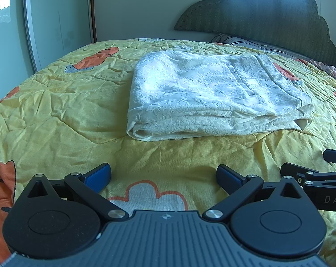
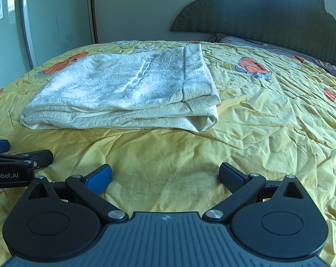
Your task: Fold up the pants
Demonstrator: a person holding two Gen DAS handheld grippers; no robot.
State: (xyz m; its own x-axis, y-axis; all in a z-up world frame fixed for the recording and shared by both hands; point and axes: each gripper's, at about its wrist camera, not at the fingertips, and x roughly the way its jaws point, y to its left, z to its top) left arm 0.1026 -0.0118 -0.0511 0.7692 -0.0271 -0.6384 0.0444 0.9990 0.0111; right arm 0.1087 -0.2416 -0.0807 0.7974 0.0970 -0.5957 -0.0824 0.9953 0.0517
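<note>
Left wrist view is showing the left gripper (image 1: 163,179) sitting low over the yellow quilt (image 1: 56,115), its blue fingers spread wide and holding nothing. The pants (image 1: 212,95) are lying ahead of it, a bit to its right, already folded into a flat cream stack.

Right wrist view is showing the right gripper (image 2: 165,178) also spread wide and empty. The pants (image 2: 123,93) are lying ahead, to its left. They are looking soft, light and floppy, maybe a bit slippery, so pinching all the layers at a near corner is looking best
</note>
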